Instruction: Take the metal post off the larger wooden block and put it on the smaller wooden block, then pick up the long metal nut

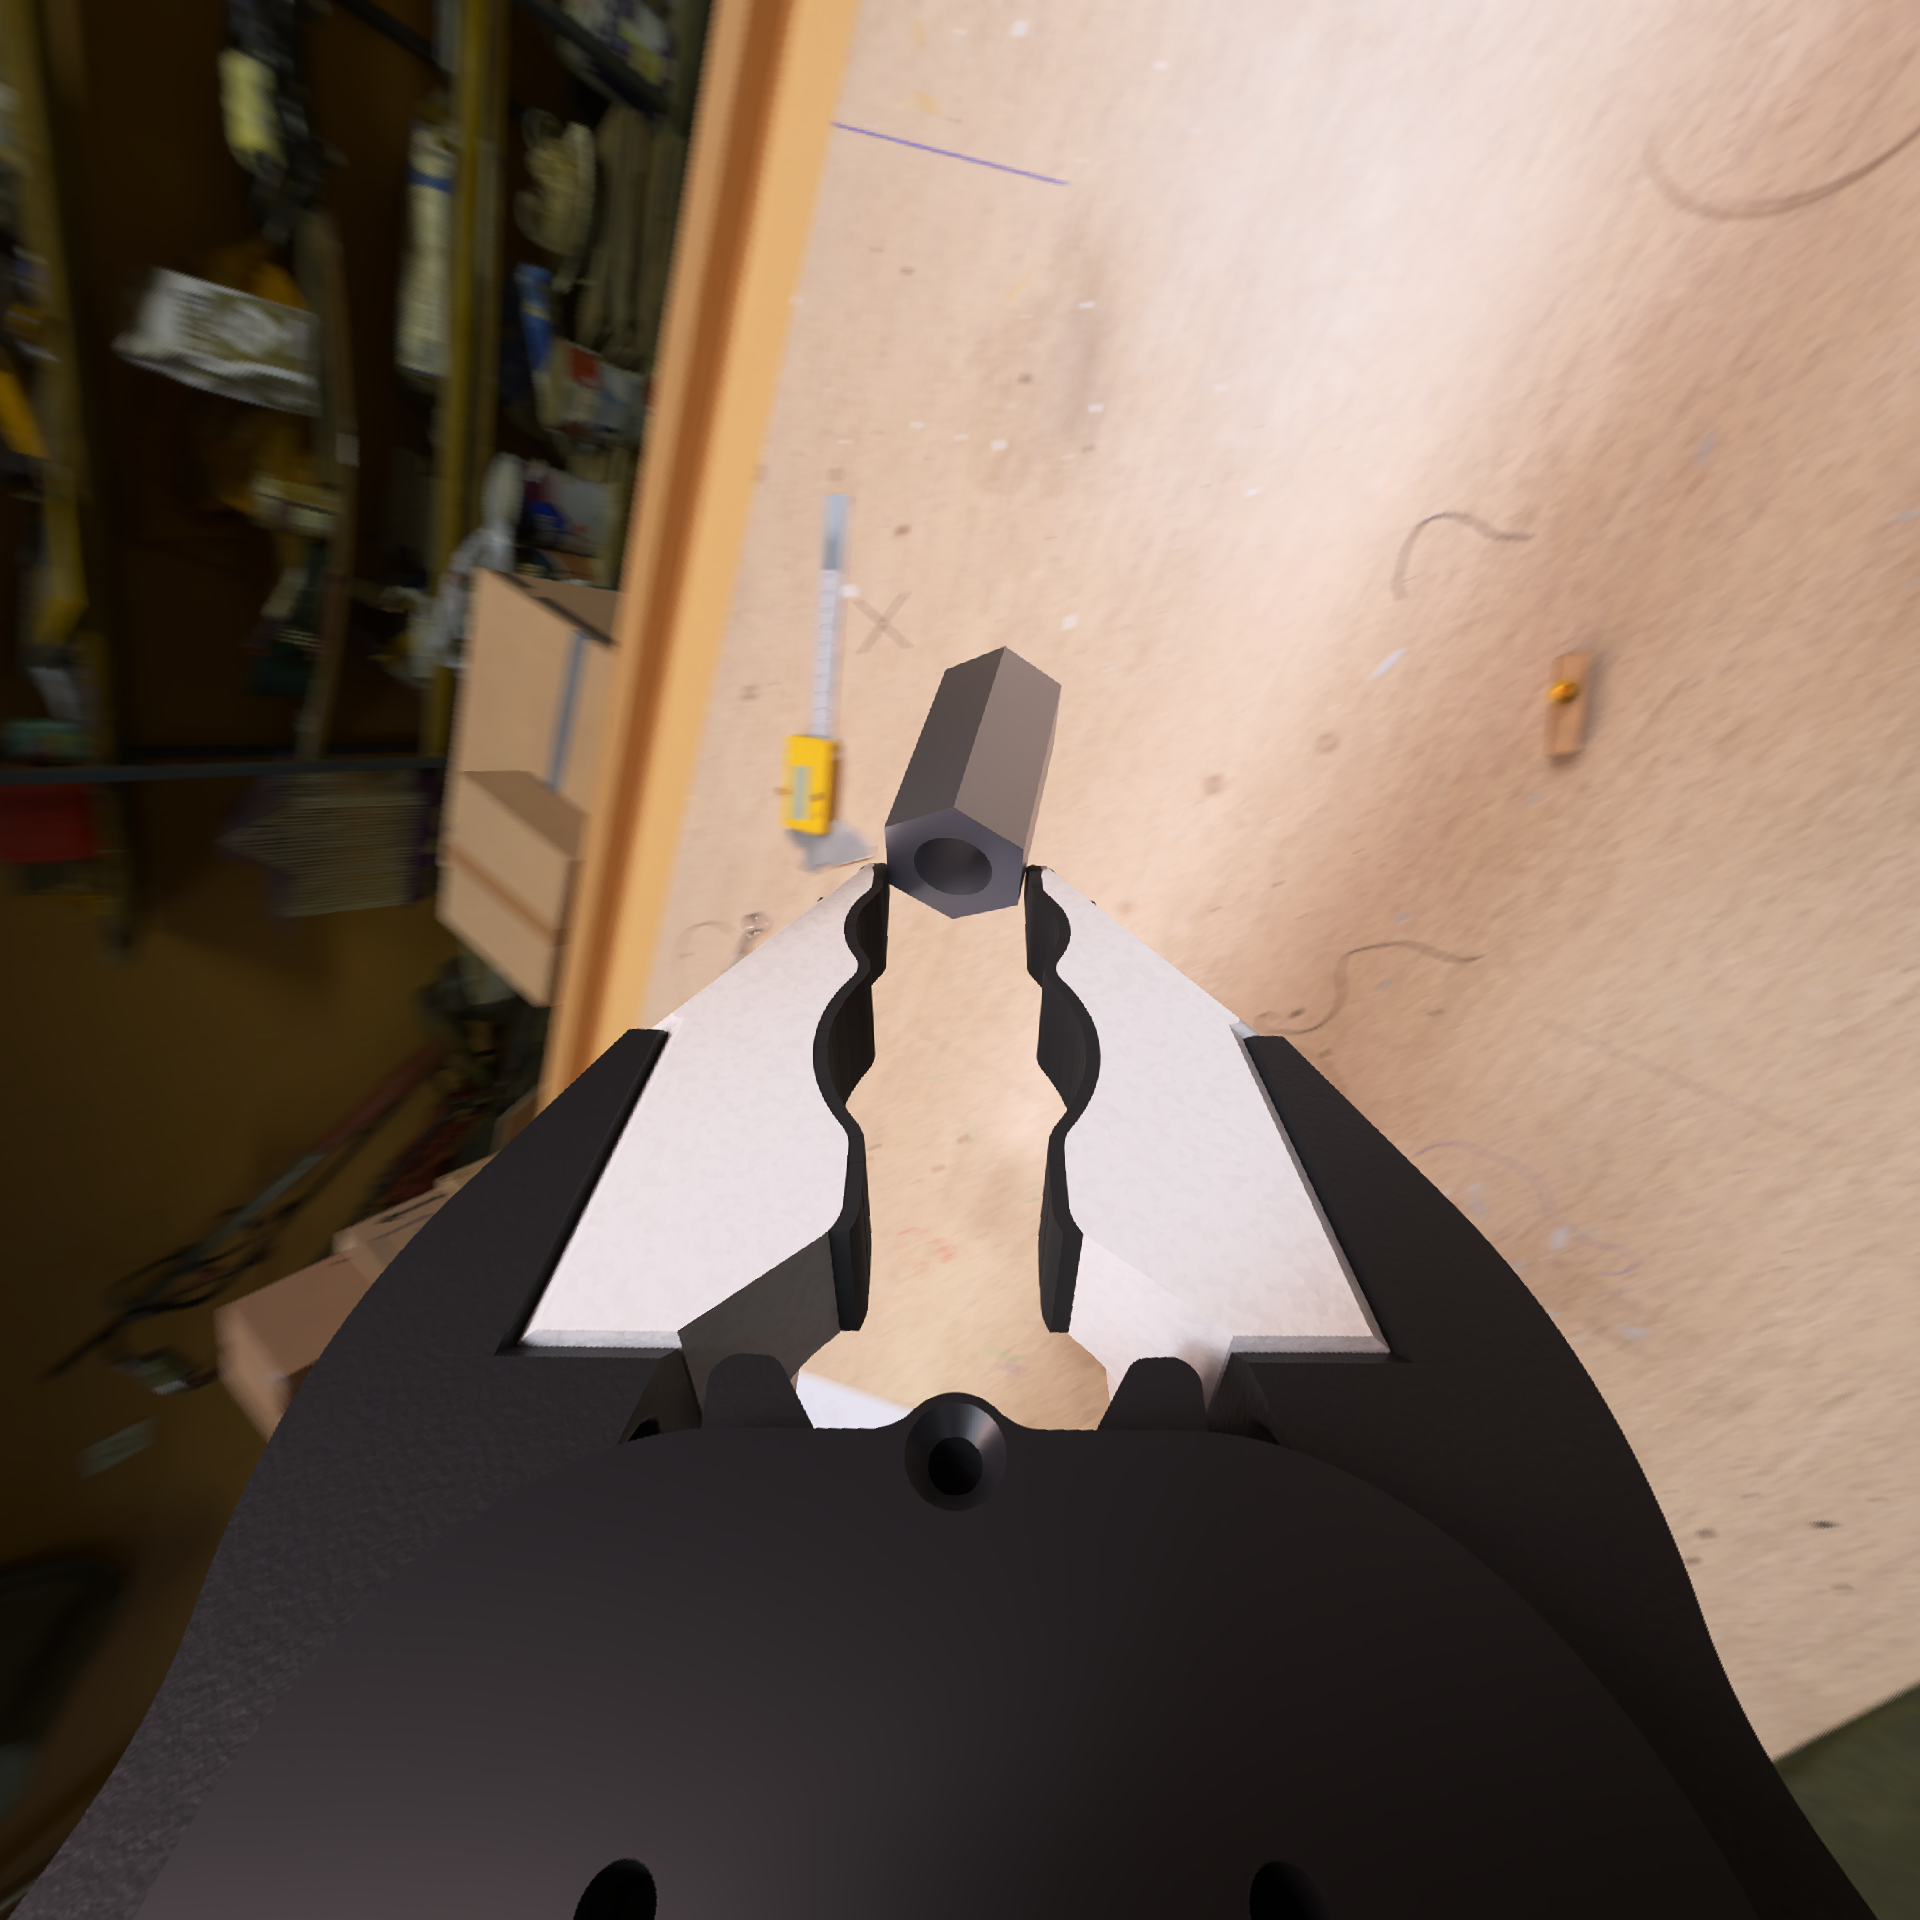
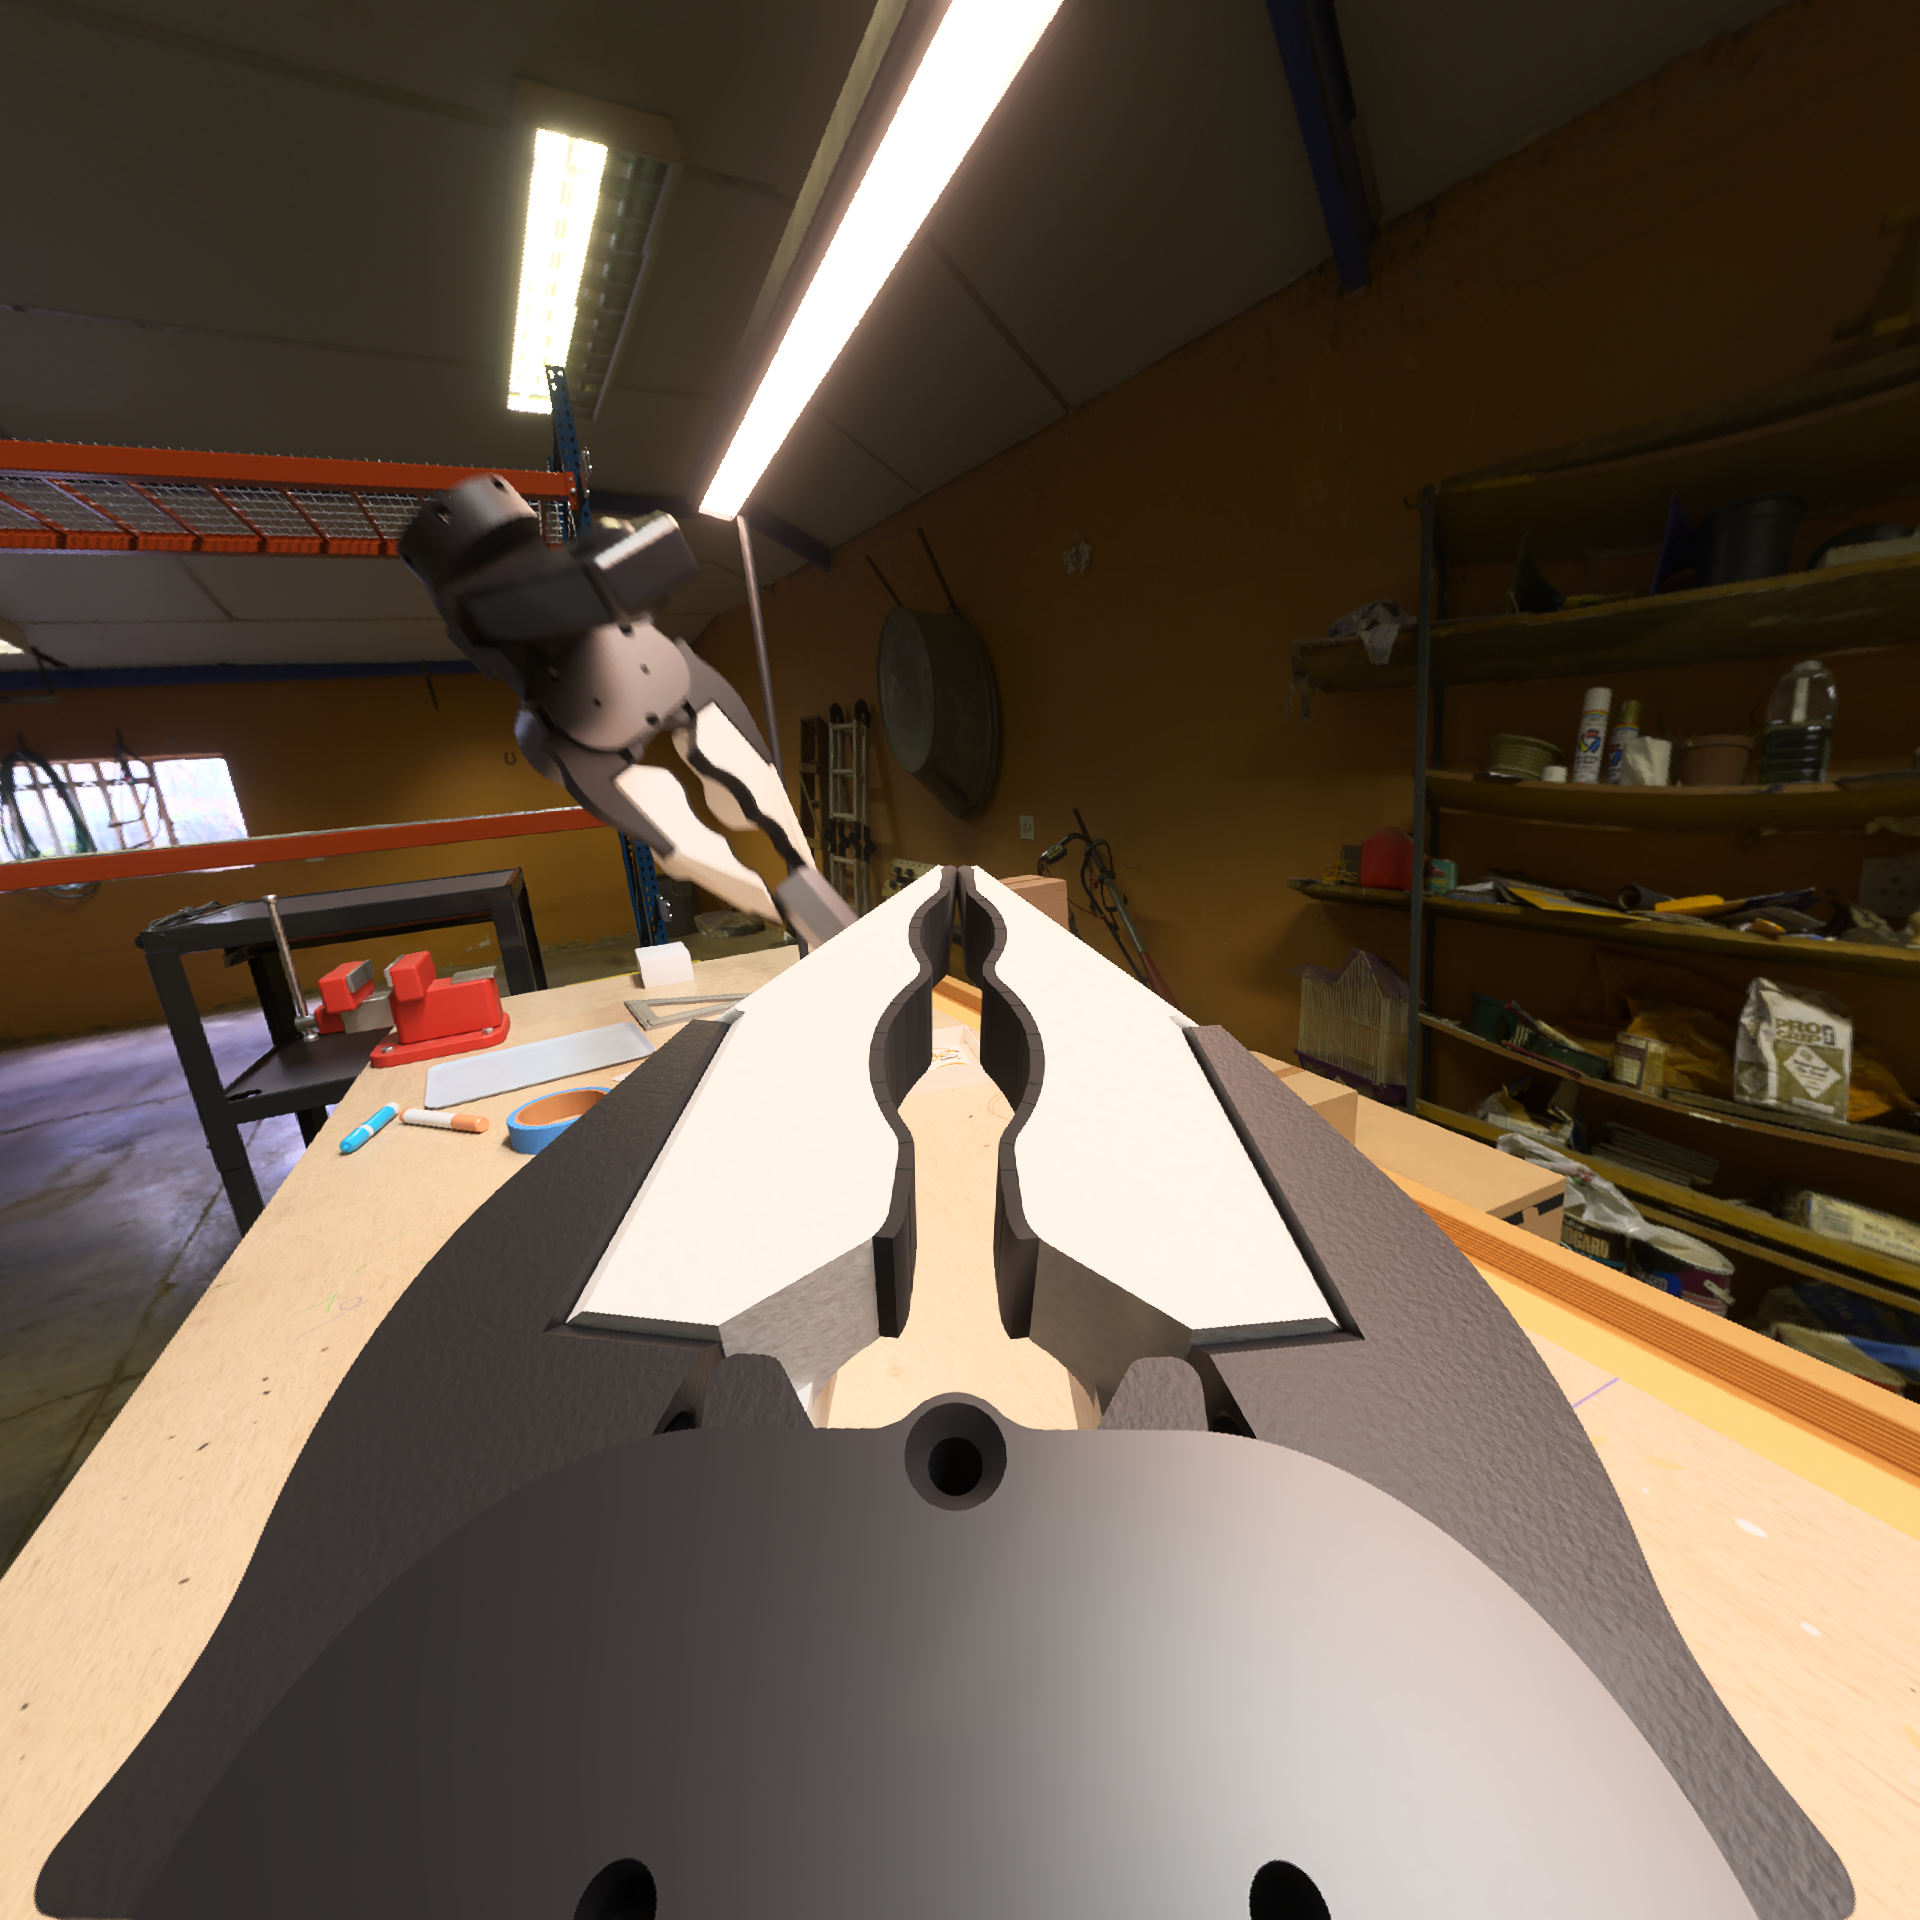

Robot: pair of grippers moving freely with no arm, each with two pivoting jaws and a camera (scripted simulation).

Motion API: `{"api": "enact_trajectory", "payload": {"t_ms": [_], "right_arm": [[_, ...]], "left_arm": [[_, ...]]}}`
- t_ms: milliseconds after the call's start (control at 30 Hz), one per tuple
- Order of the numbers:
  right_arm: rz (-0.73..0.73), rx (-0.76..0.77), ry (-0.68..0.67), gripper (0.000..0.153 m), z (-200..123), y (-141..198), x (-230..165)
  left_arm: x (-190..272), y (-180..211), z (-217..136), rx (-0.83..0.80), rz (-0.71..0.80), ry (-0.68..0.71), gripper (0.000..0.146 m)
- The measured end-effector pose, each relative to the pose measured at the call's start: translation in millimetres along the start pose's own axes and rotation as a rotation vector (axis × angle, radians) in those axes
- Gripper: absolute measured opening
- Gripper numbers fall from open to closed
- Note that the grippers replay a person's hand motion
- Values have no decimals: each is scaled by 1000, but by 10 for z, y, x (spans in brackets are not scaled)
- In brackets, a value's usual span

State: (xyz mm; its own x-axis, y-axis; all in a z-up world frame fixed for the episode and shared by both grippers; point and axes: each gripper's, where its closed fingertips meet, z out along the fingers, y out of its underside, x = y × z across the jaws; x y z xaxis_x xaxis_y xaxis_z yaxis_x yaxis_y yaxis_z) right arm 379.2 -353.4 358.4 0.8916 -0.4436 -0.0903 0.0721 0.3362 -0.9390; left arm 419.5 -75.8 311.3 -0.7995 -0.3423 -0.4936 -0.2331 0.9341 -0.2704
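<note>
My left gripper (image 1: 956,878) is shut on the long metal nut (image 1: 977,779), a grey hexagonal sleeve pinched at its near end between the fingertips and held above the workbench (image 1: 1351,416). Far to the right lies a small wooden block (image 1: 1569,712) with a brass post (image 1: 1562,689) on it. In the right wrist view the left gripper (image 2: 805,899) hangs in the air, tilted down, with the nut (image 2: 821,902) at its tips. My right gripper (image 2: 956,878) is shut and empty, pointing level along the bench. The larger wooden block is not in view.
A yellow caliper (image 1: 816,769) lies near the bench's raised wooden edge (image 1: 727,468). A red vise (image 2: 416,1003), a metal plate (image 2: 535,1060), a blue tape roll (image 2: 551,1117), two markers (image 2: 442,1120) and a white block (image 2: 665,964) sit on the bench's left side. Shelves stand at the right.
</note>
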Motion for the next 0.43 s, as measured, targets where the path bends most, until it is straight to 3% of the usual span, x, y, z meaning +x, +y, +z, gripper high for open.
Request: {"api": "enact_trajectory", "payload": {"t_ms": [233, 433], "right_arm": [[15, -16, -11, 0, 23, 42, 8], [27, -26, -11, 0, 41, 75, 40]], "left_arm": [[535, 193, 1092, -132, -108, 166, 26], [677, 256, 1710, -209, -82, 131, 26]]}}
